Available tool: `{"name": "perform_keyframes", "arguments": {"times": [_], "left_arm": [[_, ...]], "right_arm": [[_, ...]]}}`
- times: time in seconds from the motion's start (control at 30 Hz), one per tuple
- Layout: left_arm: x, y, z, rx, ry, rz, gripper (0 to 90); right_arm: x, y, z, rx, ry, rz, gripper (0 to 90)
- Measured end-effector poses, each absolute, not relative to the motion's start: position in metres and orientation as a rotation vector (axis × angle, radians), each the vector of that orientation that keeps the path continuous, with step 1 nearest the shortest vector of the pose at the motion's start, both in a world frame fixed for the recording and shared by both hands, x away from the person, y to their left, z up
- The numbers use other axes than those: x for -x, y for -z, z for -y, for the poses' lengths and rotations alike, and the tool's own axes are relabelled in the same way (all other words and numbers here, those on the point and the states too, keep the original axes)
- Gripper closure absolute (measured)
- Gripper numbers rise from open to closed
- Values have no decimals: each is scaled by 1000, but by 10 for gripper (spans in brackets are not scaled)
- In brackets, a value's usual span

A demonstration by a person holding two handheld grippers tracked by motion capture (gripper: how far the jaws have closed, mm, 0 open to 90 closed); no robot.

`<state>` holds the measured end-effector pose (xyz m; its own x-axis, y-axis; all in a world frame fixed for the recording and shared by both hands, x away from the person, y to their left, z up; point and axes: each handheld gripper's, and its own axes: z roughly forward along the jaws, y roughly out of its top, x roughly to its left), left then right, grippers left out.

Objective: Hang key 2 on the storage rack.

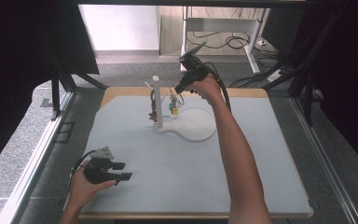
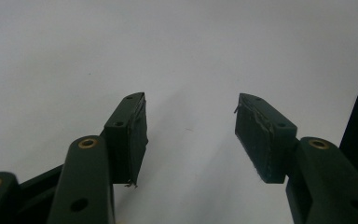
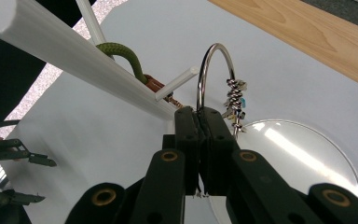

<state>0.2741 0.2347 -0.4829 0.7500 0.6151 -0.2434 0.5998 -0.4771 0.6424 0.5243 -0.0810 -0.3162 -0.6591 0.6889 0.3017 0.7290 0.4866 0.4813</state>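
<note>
2 black jaws of the right gripper point(image 3: 198, 114) are clenched on the bottom of a silver key ring point(image 3: 214, 70), whose loop rises above the jaw tips. A short chain point(image 3: 235, 100) with a small blue and yellow charm hangs off the ring's right side. Just beside the ring, a thin white peg point(image 3: 177, 83) juts from the white stand point(image 3: 70, 51), and a green cord point(image 3: 123, 53) and a brown item are hooked on the stand's pole. In the high view the right gripper point(image 1: 179, 88) is held up beside the stand point(image 1: 157, 100), above its round white base point(image 1: 200, 133) at the far middle of the grey mat point(image 1: 191, 172).

The left gripper point(image 2: 191, 135) has its jaws spread apart, released, with only bare mat between them; it rests near the mat's near left corner point(image 1: 121, 171), well apart from the stand.
</note>
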Motion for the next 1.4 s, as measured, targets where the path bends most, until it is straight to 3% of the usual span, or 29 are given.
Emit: {"name": "perform_keyframes", "arguments": {"times": [1.4], "left_arm": [[-275,485,-233,-2213,-25,-901,441]], "right_arm": [[-520,352,51,1174,848,2660,869]]}}
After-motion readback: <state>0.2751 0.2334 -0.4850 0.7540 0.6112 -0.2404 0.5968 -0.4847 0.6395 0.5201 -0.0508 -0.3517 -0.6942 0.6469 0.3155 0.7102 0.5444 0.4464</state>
